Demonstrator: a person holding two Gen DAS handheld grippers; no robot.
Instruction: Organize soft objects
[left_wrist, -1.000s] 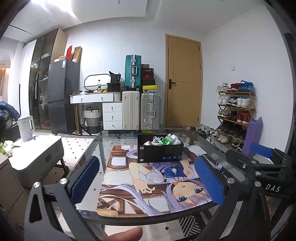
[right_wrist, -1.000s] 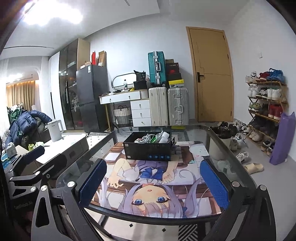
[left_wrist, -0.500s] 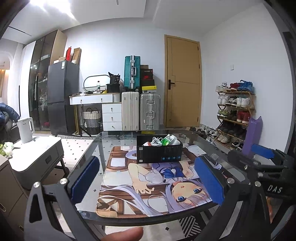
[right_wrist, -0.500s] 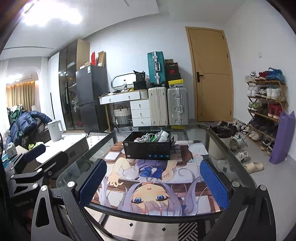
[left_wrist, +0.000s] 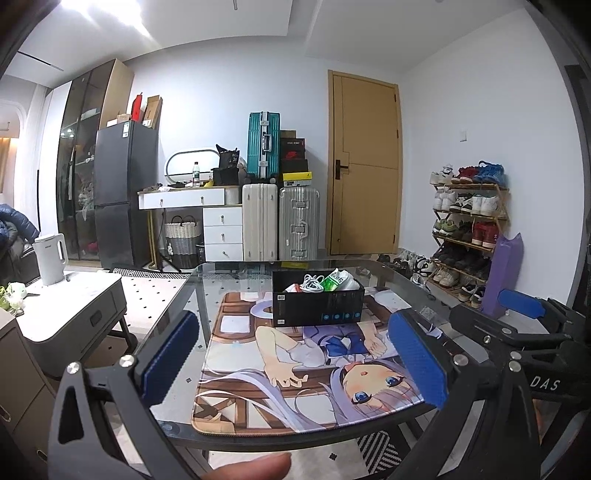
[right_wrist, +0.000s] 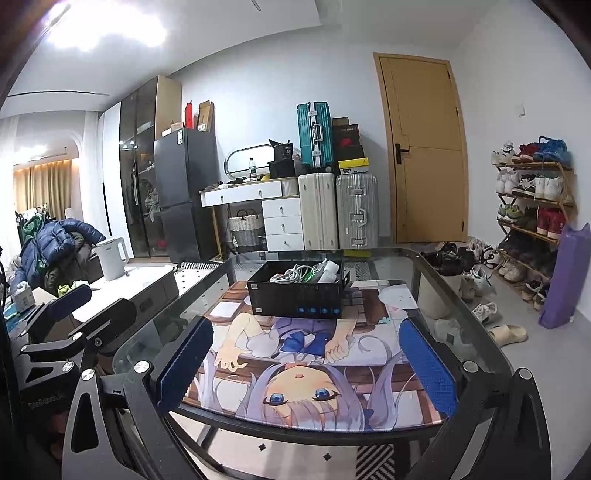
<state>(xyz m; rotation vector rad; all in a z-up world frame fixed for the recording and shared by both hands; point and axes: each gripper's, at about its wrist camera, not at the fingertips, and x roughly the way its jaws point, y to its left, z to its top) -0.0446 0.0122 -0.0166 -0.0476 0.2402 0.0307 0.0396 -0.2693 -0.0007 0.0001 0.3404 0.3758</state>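
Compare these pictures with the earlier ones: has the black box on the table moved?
No. In the right wrist view the black box sits at the same spot on the printed mat, at its far end, as before. Both grippers hang open, short of it.

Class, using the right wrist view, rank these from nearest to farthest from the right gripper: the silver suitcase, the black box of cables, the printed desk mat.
1. Printed desk mat: on the glass table, its near edge between the open jaws of the right gripper.
2. Black box: on the mat's far end, centre.
3. Silver suitcase: against the back wall, beside the door.
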